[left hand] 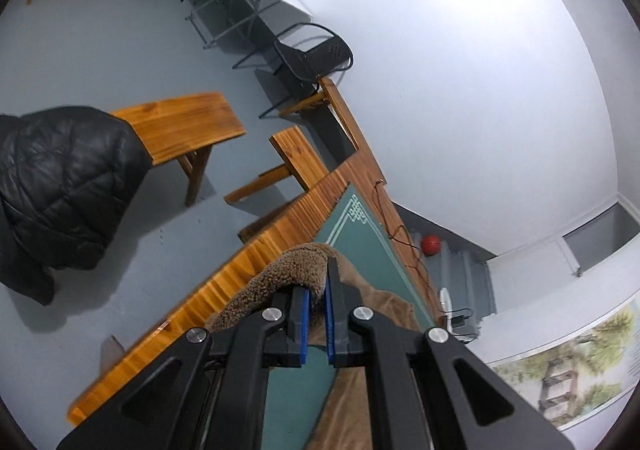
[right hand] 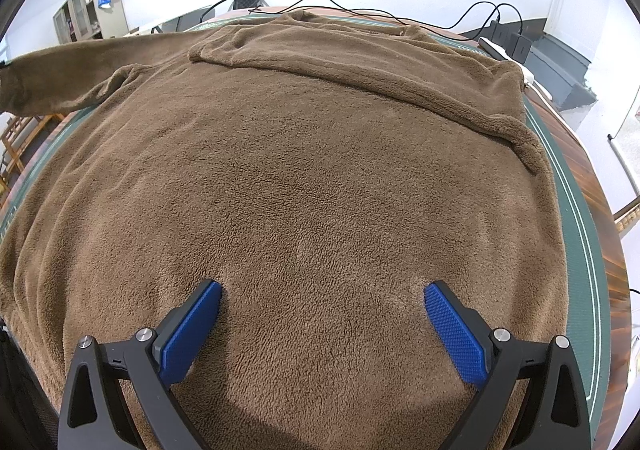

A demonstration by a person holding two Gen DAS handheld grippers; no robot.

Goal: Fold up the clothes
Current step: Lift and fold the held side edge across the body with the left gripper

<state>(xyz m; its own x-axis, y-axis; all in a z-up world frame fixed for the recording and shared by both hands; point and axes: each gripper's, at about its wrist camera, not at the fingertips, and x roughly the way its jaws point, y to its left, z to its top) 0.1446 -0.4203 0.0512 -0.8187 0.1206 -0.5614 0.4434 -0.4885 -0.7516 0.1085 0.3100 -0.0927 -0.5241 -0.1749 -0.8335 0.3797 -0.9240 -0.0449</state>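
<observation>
A brown fleece sweater (right hand: 304, 177) lies spread flat on the green table mat (right hand: 576, 250). One sleeve (right hand: 360, 69) is folded across the chest. The other sleeve (right hand: 80, 65) stretches out past the left edge of the right wrist view. My right gripper (right hand: 323, 286) hovers open low over the sweater's lower body, with nothing between its blue pads (right hand: 192, 330). In the left wrist view, my left gripper (left hand: 318, 286) is shut on a bunched piece of the brown fleece (left hand: 288, 270), lifted above the mat (left hand: 360, 234) near the wooden table edge (left hand: 248, 262).
A black puffer jacket (left hand: 60, 185) hangs over a wooden bench (left hand: 184, 129) on the floor left of the table. Another bench (left hand: 300, 157) and a black chair (left hand: 316, 53) stand nearby. Cables (right hand: 400, 15) and power adapters (right hand: 508, 39) lie along the table's far edge.
</observation>
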